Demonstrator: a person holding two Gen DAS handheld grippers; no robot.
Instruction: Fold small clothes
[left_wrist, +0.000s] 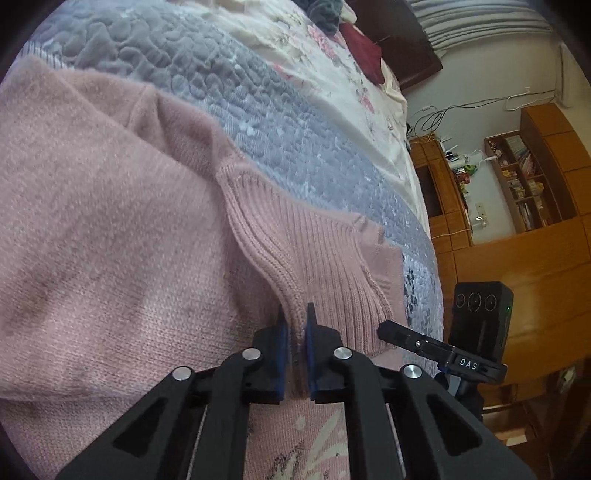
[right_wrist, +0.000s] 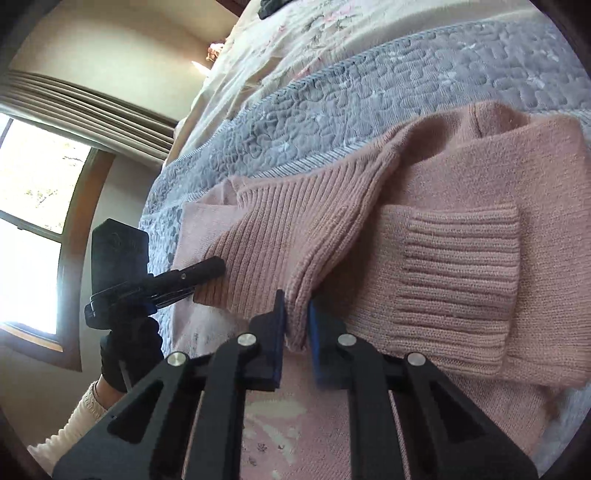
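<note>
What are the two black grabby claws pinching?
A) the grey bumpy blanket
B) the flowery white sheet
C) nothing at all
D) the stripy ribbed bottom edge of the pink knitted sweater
D: in each wrist view, the left gripper and the right gripper have their blue pads closed on a fold of the ribbed hem of the pink knitted sweater, which lies on the grey quilted blanket.

Only "DAS" could be read, in white letters on the right gripper (left_wrist: 406, 338), just right of the left claw's fingers.
</note>
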